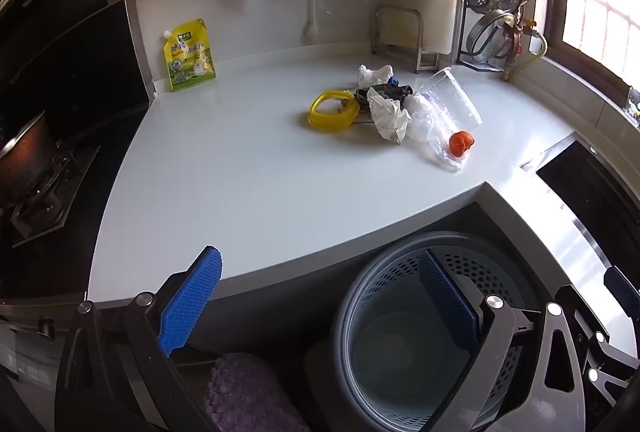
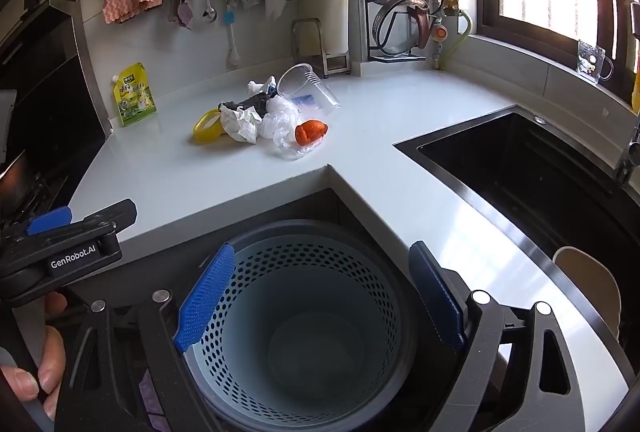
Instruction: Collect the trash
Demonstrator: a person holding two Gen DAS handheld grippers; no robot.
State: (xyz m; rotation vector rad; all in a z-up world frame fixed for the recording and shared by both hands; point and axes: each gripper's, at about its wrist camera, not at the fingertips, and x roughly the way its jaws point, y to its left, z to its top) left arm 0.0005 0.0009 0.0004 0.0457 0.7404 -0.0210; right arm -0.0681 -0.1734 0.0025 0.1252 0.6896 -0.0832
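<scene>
- Left wrist view: our left claw (image 1: 320,296) stands spread and empty at the frame's bottom; the trash pile (image 1: 400,112) lies right of centre on the tabletop (image 1: 240,172), the bin (image 1: 400,352) lower right.
- Right wrist view: our right claw (image 2: 324,296) gapes empty over the bin (image 2: 304,332); the trash pile (image 2: 268,116) sits upper centre.

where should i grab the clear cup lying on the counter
Grip the clear cup across its side wall near the open rim, coming from above. It lies tipped on its side, mouth toward the wall, so the round body sits exposed, clear of the tissue pile.
</scene>
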